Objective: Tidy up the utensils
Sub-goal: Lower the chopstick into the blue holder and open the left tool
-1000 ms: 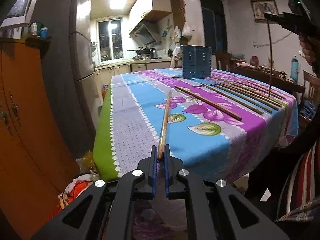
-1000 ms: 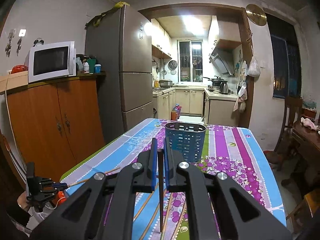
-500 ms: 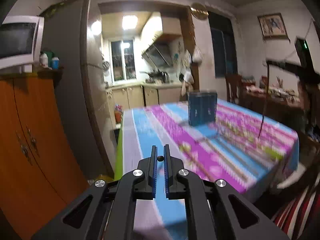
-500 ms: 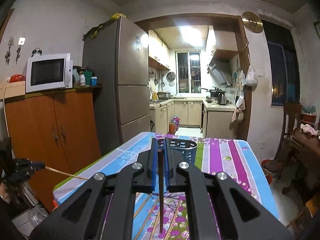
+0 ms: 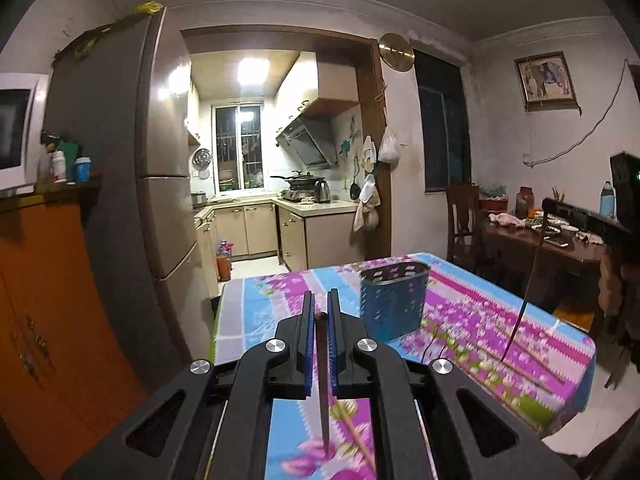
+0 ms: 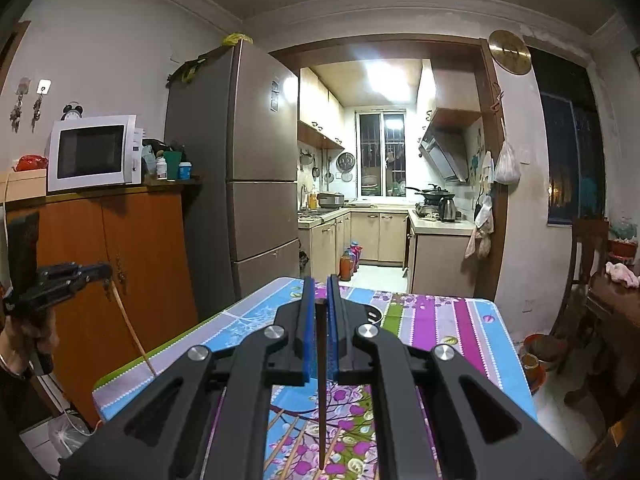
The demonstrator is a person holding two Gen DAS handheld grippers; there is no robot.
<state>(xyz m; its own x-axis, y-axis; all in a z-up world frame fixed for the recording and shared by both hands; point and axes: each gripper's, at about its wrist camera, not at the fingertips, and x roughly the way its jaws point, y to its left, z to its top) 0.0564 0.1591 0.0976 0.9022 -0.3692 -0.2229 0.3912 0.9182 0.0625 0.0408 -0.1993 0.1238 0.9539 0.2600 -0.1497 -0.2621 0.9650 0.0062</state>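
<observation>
Left tool (image 5: 321,314) clamping chopstick (image 5: 322,380); right tool (image 6: 320,300) clamping dark chopstick (image 6: 321,392)

A blue perforated utensil holder (image 5: 392,300) stands upright on the floral tablecloth (image 5: 480,320); loose wooden chopsticks (image 5: 528,374) lie beside it.

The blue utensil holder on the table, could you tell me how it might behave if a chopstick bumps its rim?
The blue utensil holder looks like thin perforated plastic, so probably light. It stands tall and looks empty, so a sideways knock might tip or slide it on the tablecloth.
</observation>
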